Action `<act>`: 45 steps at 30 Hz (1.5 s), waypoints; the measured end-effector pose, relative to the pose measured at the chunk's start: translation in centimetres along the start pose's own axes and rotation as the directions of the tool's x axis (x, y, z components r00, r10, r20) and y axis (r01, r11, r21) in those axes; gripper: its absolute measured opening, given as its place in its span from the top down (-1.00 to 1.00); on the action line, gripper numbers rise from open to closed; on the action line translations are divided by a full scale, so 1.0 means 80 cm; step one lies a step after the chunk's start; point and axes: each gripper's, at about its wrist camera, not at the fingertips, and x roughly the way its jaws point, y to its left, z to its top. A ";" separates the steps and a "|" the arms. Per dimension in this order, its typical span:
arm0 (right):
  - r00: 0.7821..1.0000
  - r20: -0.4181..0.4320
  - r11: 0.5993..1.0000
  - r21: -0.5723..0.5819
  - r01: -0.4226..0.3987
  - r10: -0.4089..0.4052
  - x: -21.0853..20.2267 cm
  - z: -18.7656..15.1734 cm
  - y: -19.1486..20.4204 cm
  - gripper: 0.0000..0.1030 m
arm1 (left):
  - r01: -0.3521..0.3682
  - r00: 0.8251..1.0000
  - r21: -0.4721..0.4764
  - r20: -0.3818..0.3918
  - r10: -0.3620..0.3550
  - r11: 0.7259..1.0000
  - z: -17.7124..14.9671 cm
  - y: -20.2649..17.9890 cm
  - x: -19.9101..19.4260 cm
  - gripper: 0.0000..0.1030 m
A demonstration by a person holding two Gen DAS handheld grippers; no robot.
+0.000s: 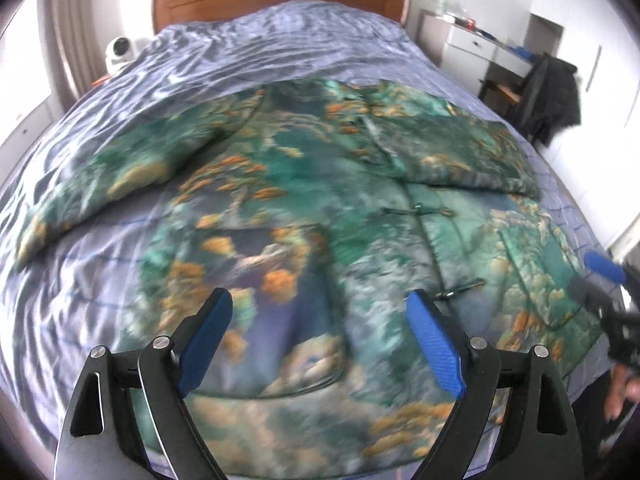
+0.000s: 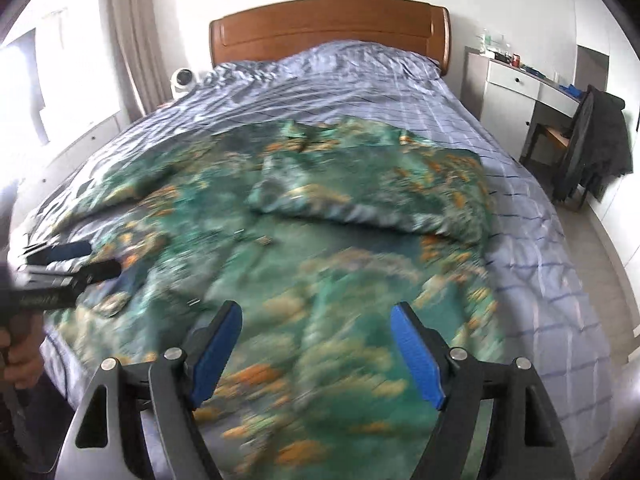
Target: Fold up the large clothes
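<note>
A large padded jacket (image 1: 304,208) printed in green, teal and orange lies flat on the bed, front side up with toggle fastenings down its middle. Its right sleeve (image 1: 452,152) is folded across the chest; the left sleeve (image 1: 100,184) stretches out to the left. The same jacket (image 2: 304,240) fills the right wrist view, blurred. My left gripper (image 1: 320,300) hovers above the jacket's lower part, open, nothing between its blue pads. My right gripper (image 2: 316,316) hangs open over the hem, holding nothing. Each gripper also shows at the edge of the other's view.
The bed (image 2: 532,240) has a grey-blue checked cover and a wooden headboard (image 2: 328,28). A white round device (image 2: 184,80) sits at its far left. A white desk (image 2: 520,84) and a chair draped with a dark garment (image 2: 596,144) stand on the right. A curtain (image 2: 136,40) hangs left.
</note>
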 end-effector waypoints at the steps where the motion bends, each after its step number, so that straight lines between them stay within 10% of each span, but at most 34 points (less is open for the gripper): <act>1: 1.000 0.004 1.000 0.003 -0.014 0.014 -0.004 -0.008 0.009 -0.53 | -0.007 1.000 -0.006 0.004 0.007 1.000 -0.005 0.004 -0.003 -0.74; 25: 0.997 0.023 0.997 0.022 -0.075 0.075 -0.024 -0.035 0.041 -0.53 | -0.146 0.989 -0.256 -0.043 0.140 0.955 -0.032 0.148 0.002 -0.77; 45: 0.995 0.023 0.995 0.009 -0.098 0.097 -0.028 -0.038 0.057 -0.53 | -0.146 0.989 -0.328 -0.074 0.128 0.933 -0.047 0.176 0.011 -0.77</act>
